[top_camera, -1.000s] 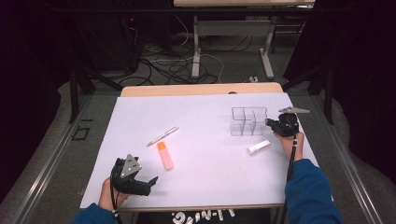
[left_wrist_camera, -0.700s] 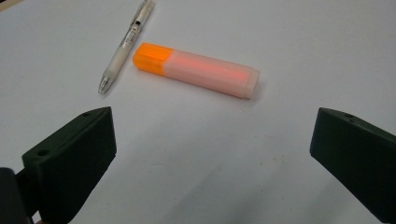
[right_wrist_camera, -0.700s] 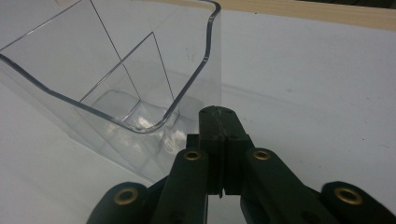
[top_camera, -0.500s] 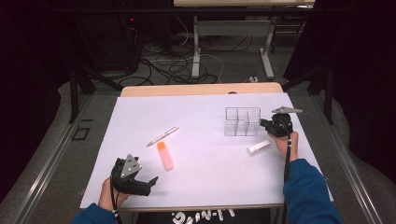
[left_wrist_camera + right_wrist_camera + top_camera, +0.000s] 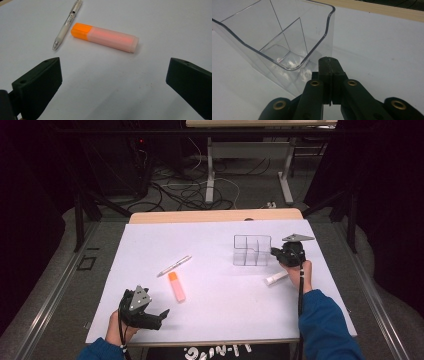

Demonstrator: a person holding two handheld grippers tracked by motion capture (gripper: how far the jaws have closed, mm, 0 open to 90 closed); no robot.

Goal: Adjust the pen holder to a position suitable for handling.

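— Where does the clear organizer (image 5: 252, 250) sit relative to the right claw (image 5: 329, 65)?

— Right against it: the claw's tips, pressed together with nothing between them, touch the organizer's near right wall on the counter (image 5: 215, 240), so a push would go leftward.

— And the left claw (image 5: 159, 316)?

— Spread wide, empty, well apart near the front edge, facing the orange highlighter (image 5: 105, 37). The right hand is nearer by far.

hand-held gripper (image 5: 329, 66) closed — against clear organizer (image 5: 274, 37)
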